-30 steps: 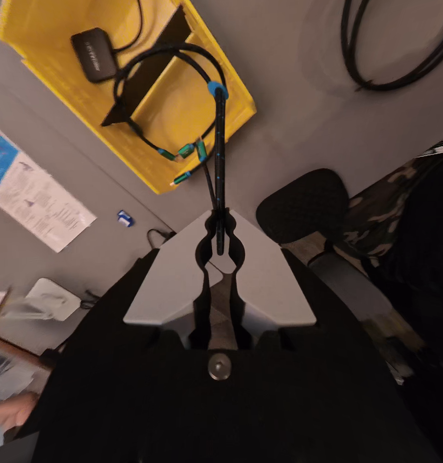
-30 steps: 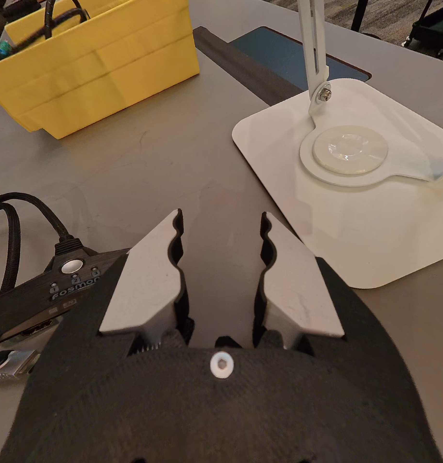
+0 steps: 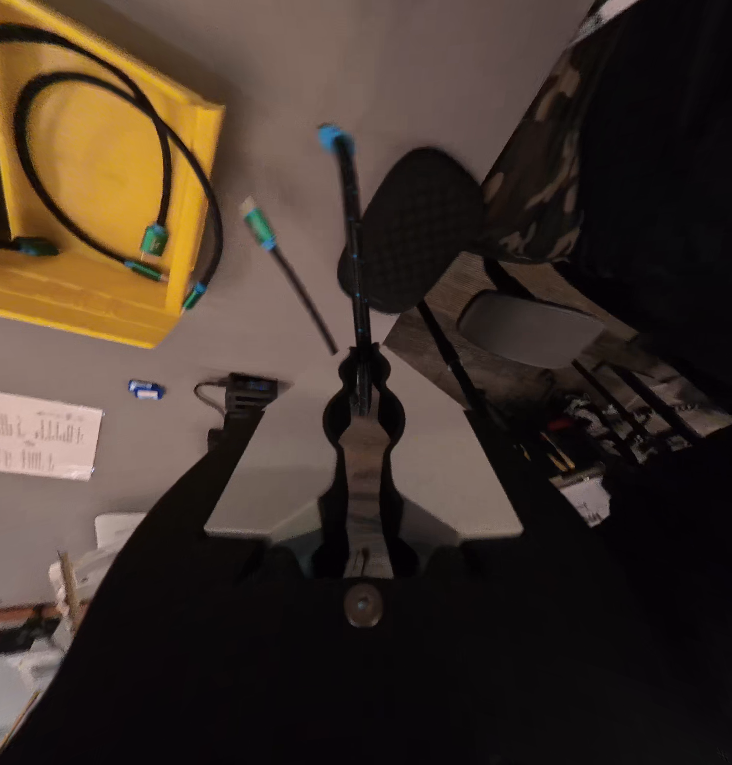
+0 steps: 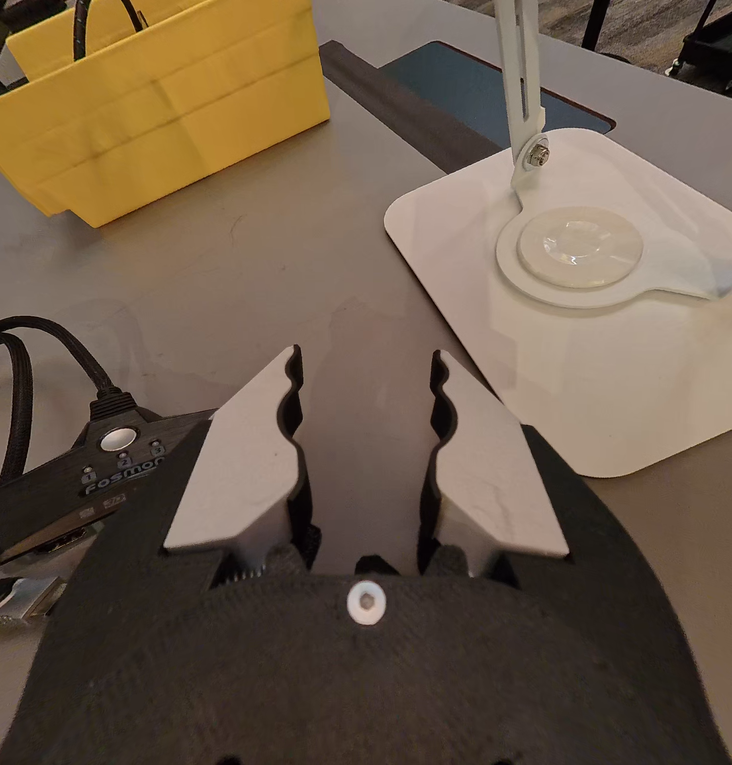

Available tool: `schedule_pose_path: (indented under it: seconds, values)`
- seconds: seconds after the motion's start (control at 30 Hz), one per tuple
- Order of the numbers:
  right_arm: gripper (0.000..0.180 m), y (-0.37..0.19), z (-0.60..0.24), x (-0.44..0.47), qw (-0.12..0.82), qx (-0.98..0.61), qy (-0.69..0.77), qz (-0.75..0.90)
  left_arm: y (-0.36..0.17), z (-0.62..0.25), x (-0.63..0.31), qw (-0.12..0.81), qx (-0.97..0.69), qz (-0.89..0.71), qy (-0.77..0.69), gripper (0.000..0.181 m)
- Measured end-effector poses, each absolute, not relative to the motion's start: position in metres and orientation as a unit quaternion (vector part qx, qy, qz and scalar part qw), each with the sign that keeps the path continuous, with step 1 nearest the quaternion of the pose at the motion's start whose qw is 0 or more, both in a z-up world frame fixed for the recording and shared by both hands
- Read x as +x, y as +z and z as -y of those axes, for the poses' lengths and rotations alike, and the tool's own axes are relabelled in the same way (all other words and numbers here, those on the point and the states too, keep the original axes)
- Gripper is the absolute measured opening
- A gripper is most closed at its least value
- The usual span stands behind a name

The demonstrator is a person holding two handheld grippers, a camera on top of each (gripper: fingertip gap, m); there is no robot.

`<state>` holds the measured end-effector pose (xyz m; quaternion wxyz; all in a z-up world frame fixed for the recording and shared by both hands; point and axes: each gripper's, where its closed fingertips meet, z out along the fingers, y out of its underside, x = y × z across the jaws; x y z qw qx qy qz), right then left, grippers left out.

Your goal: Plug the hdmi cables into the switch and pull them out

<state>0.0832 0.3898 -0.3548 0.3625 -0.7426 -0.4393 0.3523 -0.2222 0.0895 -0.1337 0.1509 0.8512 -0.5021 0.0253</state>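
Left gripper (image 3: 363, 364): I see its jaws pinched on one black braided HDMI cable (image 3: 353, 232), flecked with blue, which I hold lifted above the grey table (image 3: 298, 74).
Held cable's look: one bright blue band (image 3: 332, 138) sits at its far bend; a second strand hangs beside it and ends in a green plug (image 3: 257, 227) with a metal tip, clear of the bin.
Right gripper (image 4: 366, 364): I have its jaws spread wide over bare table, holding nothing.
Switch (image 4: 72, 467): one, black, flat on the table just left of my right gripper; I count one round silver button, three small numbered lights, and one open port on its near edge.
Switch lead (image 4: 19, 368): one thick black braided cable loops away from its far end.
Loose plug (image 4: 14, 600): one silver connector lies just in front of the switch, unplugged.
White stand base (image 4: 596, 372): one, right of my right gripper.
Yellow bin (image 3: 192, 124): one, farthest back; I count three green plugs inside or on its rim, on black cable coiled there.
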Motion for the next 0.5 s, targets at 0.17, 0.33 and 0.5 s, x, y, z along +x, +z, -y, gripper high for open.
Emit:
schedule_pose_path:
  seconds: [0.17,0.33,0.5]
  values:
    - [0.061,-0.354,-0.39,0.083,0.363,-0.742,0.356,0.437,-0.138,-0.083,-0.216,0.198,0.822,0.534,0.031,0.005]
    - [0.061,-0.353,-0.39,0.084,0.363,-0.742,0.358,0.436,-0.153,-0.088,-0.172,0.124,0.8,0.581,0.082,0.005]
    - [0.061,-0.353,-0.39,0.084,0.363,-0.741,0.361,0.435,-0.147,-0.106,-0.128,-0.005,0.79,0.601,0.12,0.004]
